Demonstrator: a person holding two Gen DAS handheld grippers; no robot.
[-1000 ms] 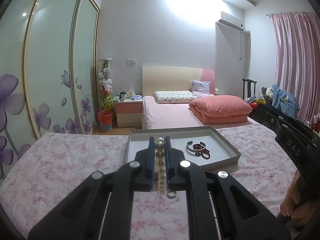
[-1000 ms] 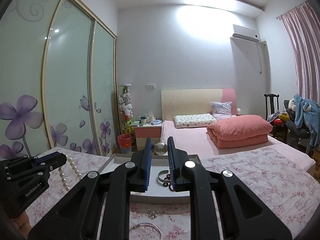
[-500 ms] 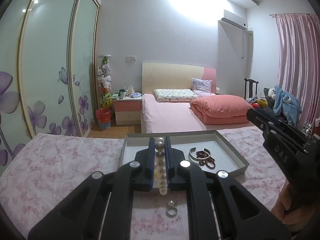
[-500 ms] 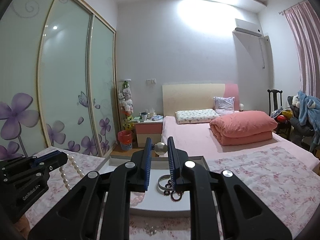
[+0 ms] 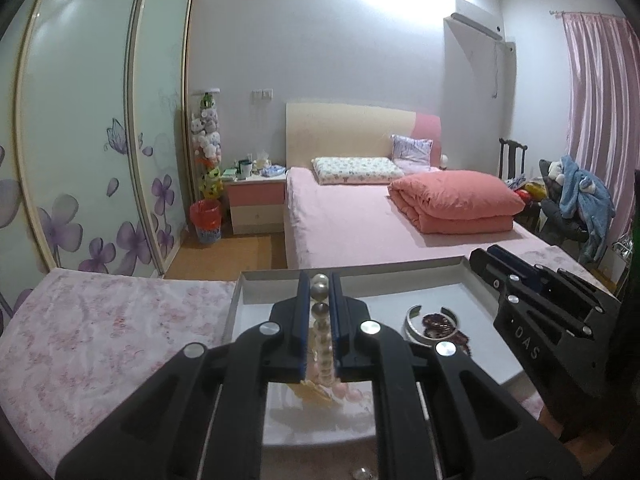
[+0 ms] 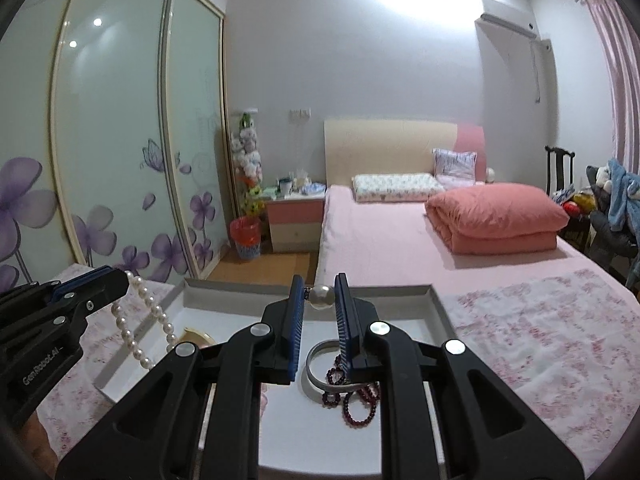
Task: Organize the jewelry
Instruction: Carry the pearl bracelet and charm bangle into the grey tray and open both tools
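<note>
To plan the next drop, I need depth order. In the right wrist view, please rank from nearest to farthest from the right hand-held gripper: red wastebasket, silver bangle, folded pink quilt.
1. Silver bangle, in the tray just under the right hand-held gripper.
2. Red wastebasket, left, on the floor.
3. Folded pink quilt, right, on the bed; it looks farther, though not by much.

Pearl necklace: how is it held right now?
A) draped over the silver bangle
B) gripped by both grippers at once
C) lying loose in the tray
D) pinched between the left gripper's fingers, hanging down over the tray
D: the pearl necklace hangs from the left gripper, whose jaws are closed on the strand above the tray; the right gripper holds a separate single pearl.
</note>
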